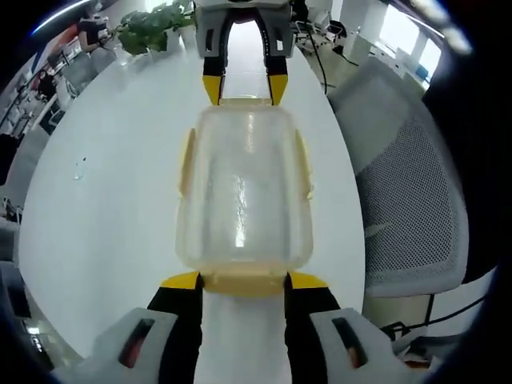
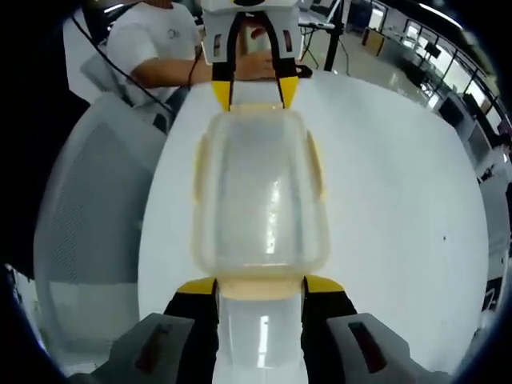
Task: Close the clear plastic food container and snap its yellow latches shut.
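Clear plastic food container [image 1: 243, 196] [image 2: 260, 192] is seen lying on a white round table [image 1: 120, 184] [image 2: 400, 184], lid on, between the two grippers, which face each other across it. It is a rounded rectangle of cloudy, glossy plastic; no contents can be made out through the lid. Pale yellow latches [image 1: 186, 164] [image 2: 202, 172] are seen along both long sides and at both short ends; whether they are snapped down cannot be told.

In the left gripper view, the left gripper [image 1: 244, 280] is held spread at 6 o'clock, its yellow-tipped black jaws flanking the near end latch [image 1: 244, 283], while the right gripper [image 1: 244, 84] is met at 12 o'clock, also spread, its tips at the far end. In the right gripper view the arrangement is mirrored: the right gripper [image 2: 260, 286] at 6 o'clock, the left gripper [image 2: 256, 88] at 12 o'clock.

A grey mesh-backed chair [image 1: 408, 192] [image 2: 88, 208] is placed at the table edge, at 3 o'clock in the left gripper view. A green plant [image 1: 152, 24] is seen at 11 o'clock. A person in a white shirt [image 2: 156, 44] is seated at 11 o'clock in the right gripper view.
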`<state>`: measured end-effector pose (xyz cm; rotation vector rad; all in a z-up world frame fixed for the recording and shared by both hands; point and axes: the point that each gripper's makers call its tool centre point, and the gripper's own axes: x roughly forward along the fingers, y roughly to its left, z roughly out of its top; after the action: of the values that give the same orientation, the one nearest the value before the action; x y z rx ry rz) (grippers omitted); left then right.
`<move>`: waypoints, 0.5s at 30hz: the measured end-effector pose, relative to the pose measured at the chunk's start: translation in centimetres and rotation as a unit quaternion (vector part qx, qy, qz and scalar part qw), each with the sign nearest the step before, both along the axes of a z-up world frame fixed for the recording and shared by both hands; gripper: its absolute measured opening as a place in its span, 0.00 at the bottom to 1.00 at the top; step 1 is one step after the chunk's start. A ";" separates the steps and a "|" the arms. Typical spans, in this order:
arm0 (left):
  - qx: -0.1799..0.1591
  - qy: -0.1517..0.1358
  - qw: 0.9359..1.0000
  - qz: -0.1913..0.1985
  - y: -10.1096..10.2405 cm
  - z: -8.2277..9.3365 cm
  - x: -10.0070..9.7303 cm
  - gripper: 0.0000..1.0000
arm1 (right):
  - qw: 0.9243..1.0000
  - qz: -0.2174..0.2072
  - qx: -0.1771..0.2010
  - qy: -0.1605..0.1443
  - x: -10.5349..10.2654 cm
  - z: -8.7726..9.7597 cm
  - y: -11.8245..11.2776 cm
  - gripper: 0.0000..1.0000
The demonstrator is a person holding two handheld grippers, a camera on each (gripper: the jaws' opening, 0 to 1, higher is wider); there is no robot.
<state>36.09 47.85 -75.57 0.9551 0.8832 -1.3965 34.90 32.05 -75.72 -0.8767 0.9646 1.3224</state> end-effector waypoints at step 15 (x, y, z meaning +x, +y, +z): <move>0.003 -0.001 1.000 0.004 -2.7 0.3 -0.4 0.39 | 1.000 0.000 -0.001 -0.004 -0.3 0.2 -2.7 0.38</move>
<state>35.70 45.19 -75.27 0.9567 0.8881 -1.3864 34.58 29.36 -75.57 -0.8824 0.9598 1.3170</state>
